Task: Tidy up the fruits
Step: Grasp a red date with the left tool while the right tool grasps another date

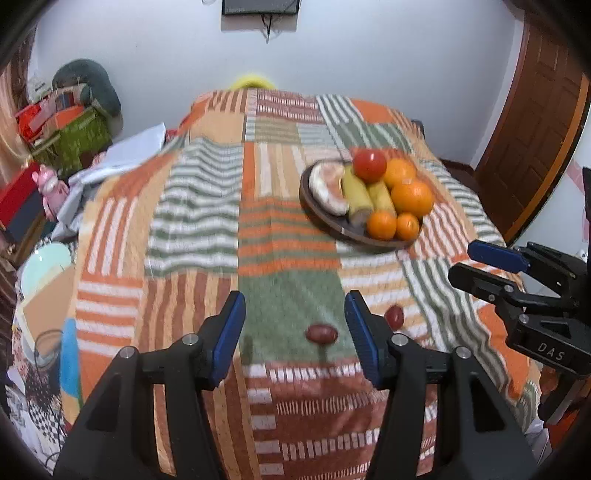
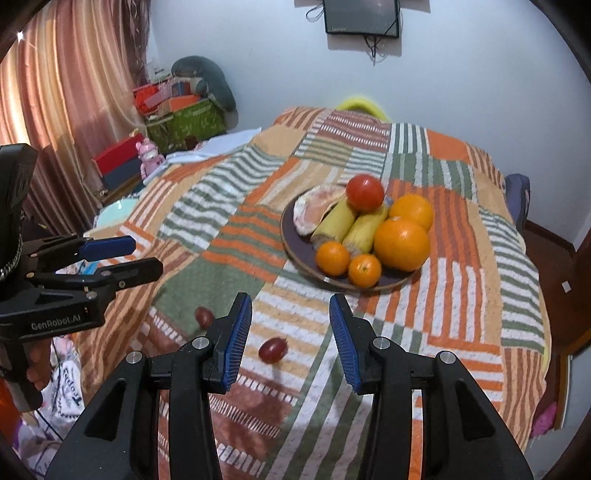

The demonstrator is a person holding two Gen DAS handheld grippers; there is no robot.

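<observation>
A dark round plate (image 1: 325, 218) (image 2: 295, 254) on the patchwork cloth holds a tomato (image 1: 369, 165) (image 2: 365, 192), bananas (image 1: 356, 194) (image 2: 334, 221), several oranges (image 1: 412, 197) (image 2: 402, 243) and a pale cut fruit (image 1: 327, 186) (image 2: 314, 212). Two small dark red fruits lie loose on the cloth: one (image 1: 322, 334) (image 2: 204, 316) between my left fingers, one (image 1: 393, 316) (image 2: 272, 349) between my right fingers. My left gripper (image 1: 295, 336) is open and empty above the cloth. My right gripper (image 2: 290, 339) is open and empty; it also shows at the right of the left wrist view (image 1: 480, 266).
The patchwork cloth (image 1: 207, 221) (image 2: 461, 295) covers the table. Boxes, a green bin (image 2: 188, 123) and a pink toy (image 2: 149, 155) crowd the left side by the curtain. A wooden door (image 1: 535, 129) stands at the right. A screen (image 2: 362, 16) hangs on the wall.
</observation>
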